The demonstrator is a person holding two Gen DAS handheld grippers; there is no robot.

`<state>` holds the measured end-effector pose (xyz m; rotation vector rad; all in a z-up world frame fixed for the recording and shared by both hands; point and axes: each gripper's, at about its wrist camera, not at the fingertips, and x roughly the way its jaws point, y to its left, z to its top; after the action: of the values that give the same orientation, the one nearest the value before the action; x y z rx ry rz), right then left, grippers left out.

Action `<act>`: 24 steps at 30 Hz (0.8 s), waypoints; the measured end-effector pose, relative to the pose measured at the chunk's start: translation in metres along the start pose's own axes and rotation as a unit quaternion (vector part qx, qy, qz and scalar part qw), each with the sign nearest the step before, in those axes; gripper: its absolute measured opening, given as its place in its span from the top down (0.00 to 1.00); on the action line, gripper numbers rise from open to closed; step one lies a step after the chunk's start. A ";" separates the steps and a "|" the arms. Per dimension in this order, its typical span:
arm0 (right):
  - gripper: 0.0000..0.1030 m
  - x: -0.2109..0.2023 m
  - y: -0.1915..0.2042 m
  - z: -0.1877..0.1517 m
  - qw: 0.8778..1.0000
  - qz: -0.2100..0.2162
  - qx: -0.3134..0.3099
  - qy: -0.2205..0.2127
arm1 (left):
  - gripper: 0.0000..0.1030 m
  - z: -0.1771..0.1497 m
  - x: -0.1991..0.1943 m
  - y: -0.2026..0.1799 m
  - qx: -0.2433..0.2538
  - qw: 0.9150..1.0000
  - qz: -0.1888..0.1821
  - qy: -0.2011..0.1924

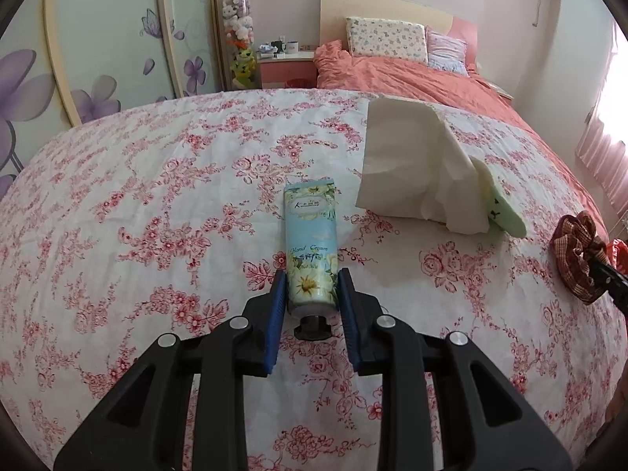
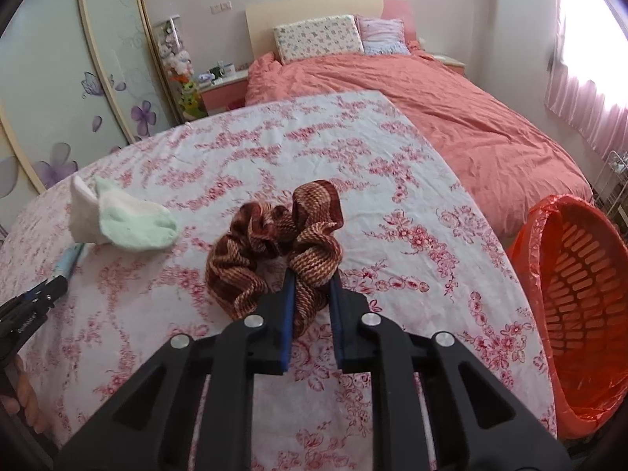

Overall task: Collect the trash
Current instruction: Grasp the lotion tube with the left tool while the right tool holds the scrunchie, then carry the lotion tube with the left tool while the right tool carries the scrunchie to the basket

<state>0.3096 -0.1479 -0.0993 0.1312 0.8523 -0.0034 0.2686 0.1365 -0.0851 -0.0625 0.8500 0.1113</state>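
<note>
- On the floral tablecloth (image 1: 157,196), centre: hand cream tube (image 1: 310,243), lying flat, long axis running straight away from the left gripper (image 1: 310,286), black cap end nearest it.
- Left gripper: blue pads (image 1: 279,294) pressed against both sides of the tube's lower body, narrowly parted to its width; judged a hold on the tube.
- Right of the tube, just beyond it: white tissue (image 1: 408,165), crumpled, partly overlying a pale green sock (image 1: 506,212).
- Right side of the cloth: brown scrunchie (image 2: 278,243), one ruffled lobe caught between the fingers of the right gripper (image 2: 310,286), which are closed down on the fabric.
- Off the table's right edge: orange basket (image 2: 581,274) lined with an orange bag, mouth tilted towards the table; the right gripper is the nearer, so its item likely goes in first.
- Tissue: untouched, nearer the left gripper.
</note>
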 end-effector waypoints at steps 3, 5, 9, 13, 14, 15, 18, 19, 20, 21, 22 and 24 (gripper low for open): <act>0.85 -0.008 0.002 -0.001 1.000 0.007 -0.002 -0.008 | 0.74 -0.001 -0.004 0.001 0.002 1.000 0.000 -0.005; 0.85 -0.009 0.003 -0.002 1.000 0.005 -0.004 -0.007 | 0.74 -0.002 0.000 0.002 0.003 1.000 0.012 0.003; 0.86 -0.008 0.001 -0.005 1.000 0.004 0.000 -0.002 | 0.74 -0.001 0.000 0.008 -0.015 1.000 0.002 0.006; 0.86 -0.018 -0.001 -0.002 1.000 0.012 0.004 -0.010 | 0.74 -0.001 -0.012 0.007 -0.009 1.000 0.004 -0.010; 0.86 -0.022 -0.002 -0.001 1.000 0.014 0.005 -0.014 | 0.74 -0.001 -0.017 0.006 -0.006 1.000 0.003 -0.014; 0.86 -0.026 -0.002 0.000 1.000 0.016 0.005 -0.020 | 0.74 0.000 -0.020 0.004 -0.005 1.000 0.002 -0.017; 0.86 -0.041 -0.003 0.004 0.999 0.023 0.009 -0.033 | 0.74 0.002 -0.031 0.001 -0.002 1.000 -0.001 -0.029; 0.86 -0.046 -0.004 0.004 0.999 0.025 0.010 -0.038 | 0.74 0.003 -0.036 0.001 -0.002 0.999 -0.004 -0.032; 0.86 -0.053 -0.005 0.005 0.999 0.027 0.012 -0.044 | 0.74 0.004 -0.040 -0.001 -0.001 0.999 -0.006 -0.036; 0.86 -0.057 -0.006 0.006 0.998 0.028 0.013 -0.048 | 0.74 0.006 -0.045 -0.003 0.001 0.999 -0.009 -0.041; 0.86 -0.063 -0.008 0.006 0.998 0.030 0.015 -0.054 | 0.74 0.007 -0.052 -0.006 0.003 0.999 -0.012 -0.046; 0.86 -0.078 -0.013 0.007 0.997 0.030 0.021 -0.066 | 0.74 0.010 -0.064 -0.014 0.011 0.998 -0.019 -0.055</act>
<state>0.2631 -0.1654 -0.0379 0.1947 0.7165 0.0265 0.2357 0.1194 -0.0300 -0.0519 0.7394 0.0699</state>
